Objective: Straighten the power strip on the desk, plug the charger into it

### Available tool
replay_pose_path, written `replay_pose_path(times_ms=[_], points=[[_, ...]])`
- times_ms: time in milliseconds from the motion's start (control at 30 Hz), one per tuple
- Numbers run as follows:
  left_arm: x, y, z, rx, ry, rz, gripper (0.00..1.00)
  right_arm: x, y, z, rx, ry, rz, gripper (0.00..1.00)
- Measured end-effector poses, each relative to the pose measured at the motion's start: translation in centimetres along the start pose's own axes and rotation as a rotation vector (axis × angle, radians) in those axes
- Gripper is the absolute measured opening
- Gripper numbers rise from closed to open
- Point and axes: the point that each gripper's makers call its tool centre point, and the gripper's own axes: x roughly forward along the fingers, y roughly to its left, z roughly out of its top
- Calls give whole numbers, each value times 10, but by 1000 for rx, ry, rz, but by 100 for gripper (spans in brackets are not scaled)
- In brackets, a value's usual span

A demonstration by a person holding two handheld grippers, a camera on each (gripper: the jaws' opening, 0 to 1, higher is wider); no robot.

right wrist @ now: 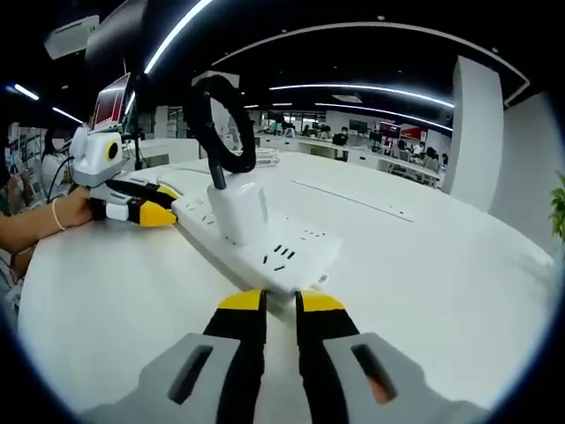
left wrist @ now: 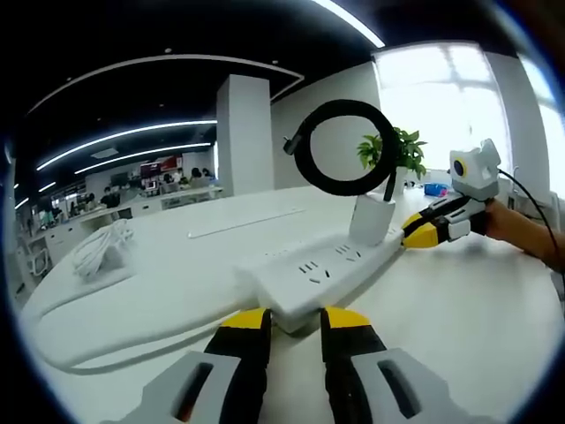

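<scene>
Left gripper [left wrist: 293,320] and right gripper [right wrist: 280,302] each clamp a strip [left wrist: 322,269] end | charger [left wrist: 373,218] seated | uneven pulls risk unplugging it.

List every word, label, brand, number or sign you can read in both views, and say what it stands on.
None can be read.
White plastic power strip: socket slots, no legible marking.
White boxy charger with its coiled black cable: no visible print.
Red screen far back: any text is too small and blurred.
Monitor at upper left: contents blurred.
</scene>
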Motion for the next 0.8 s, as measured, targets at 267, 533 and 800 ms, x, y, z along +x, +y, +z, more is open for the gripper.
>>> replay_pose_path(times_ms=[267,533,800], points=[[2,-3,-3,70,12,9,48,3,3,8,-63,-55,40,32],[-11,-10,-9,69,39,-27,70,3,8,-9,84,-28,89,59],[-33,-34,-10,-5,67,-169,84,-14,12,-7,69,-30,99,95]])
